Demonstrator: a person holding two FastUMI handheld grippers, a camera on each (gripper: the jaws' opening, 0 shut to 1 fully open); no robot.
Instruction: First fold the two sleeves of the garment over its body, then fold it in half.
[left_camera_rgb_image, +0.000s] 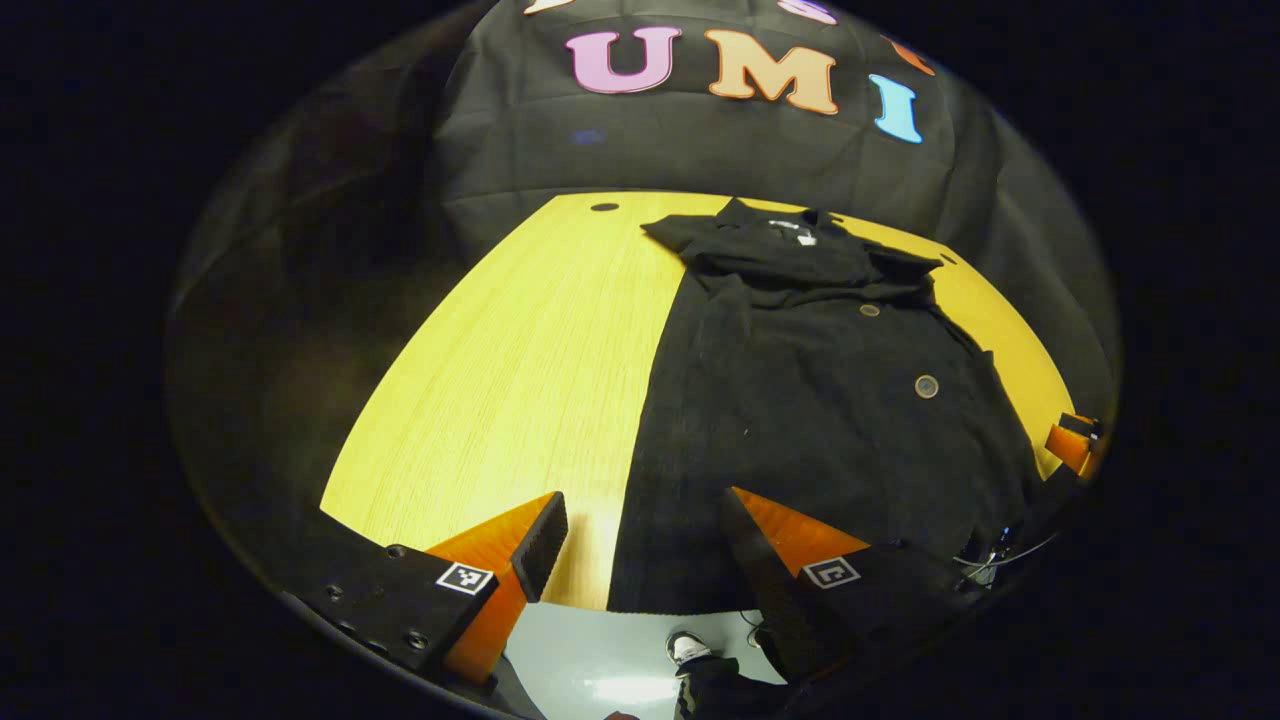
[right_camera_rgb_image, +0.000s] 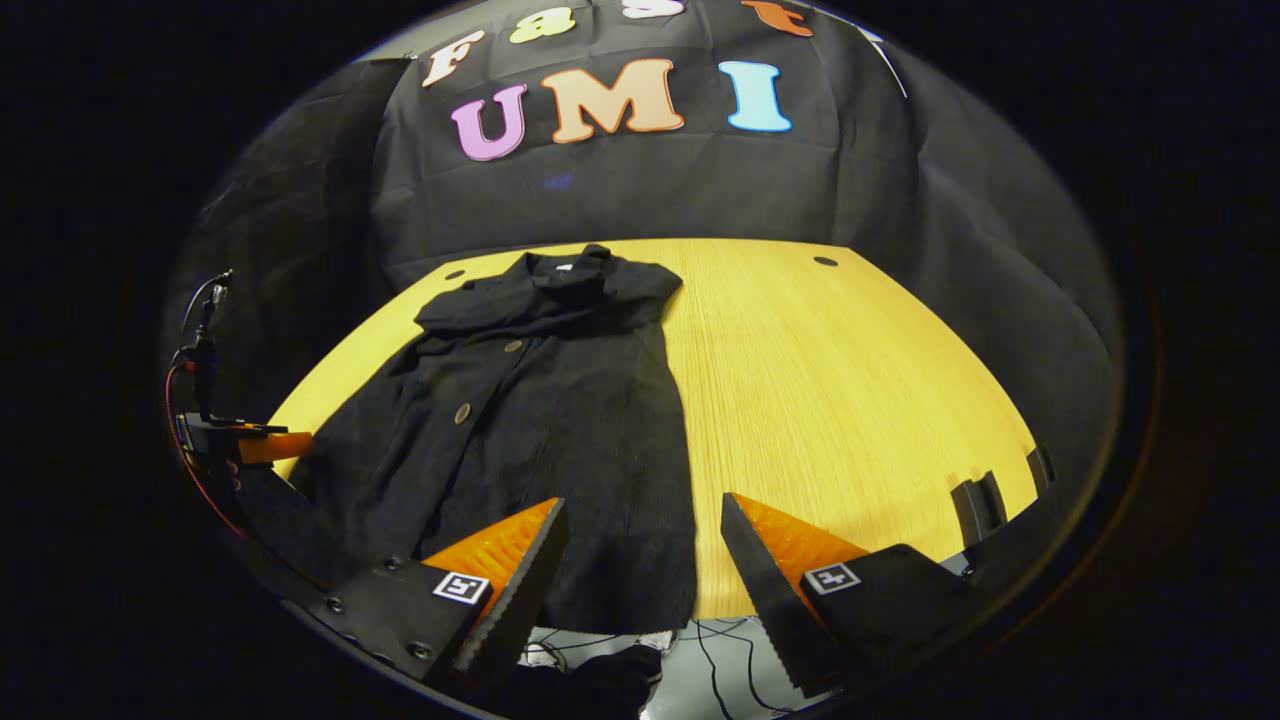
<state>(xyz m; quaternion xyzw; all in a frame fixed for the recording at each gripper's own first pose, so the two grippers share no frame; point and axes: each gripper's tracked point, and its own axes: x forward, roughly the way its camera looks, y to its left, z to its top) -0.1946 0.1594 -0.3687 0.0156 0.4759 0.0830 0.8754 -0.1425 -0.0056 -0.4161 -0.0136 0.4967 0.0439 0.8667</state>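
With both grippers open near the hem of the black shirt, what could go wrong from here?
1. The shirt lies with its hem at the table's near edge; a pull may drag it off.
2. The sleeves seem bunched near the collar, so a fold may come loose.
3. The left gripper straddles the shirt's side edge and may pinch one layer only.

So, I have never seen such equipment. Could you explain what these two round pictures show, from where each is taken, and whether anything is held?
A person holds two hand-held grippers, each carrying a forward-looking camera. The left gripper appears at the bottom of the left gripper view, the right gripper at the bottom of the right gripper view. Both look over a yellow wooden table where a dark buttoned garment lies flat, its sleeves seemingly already folded in. Both grippers are open above the near table edge and hold nothing.
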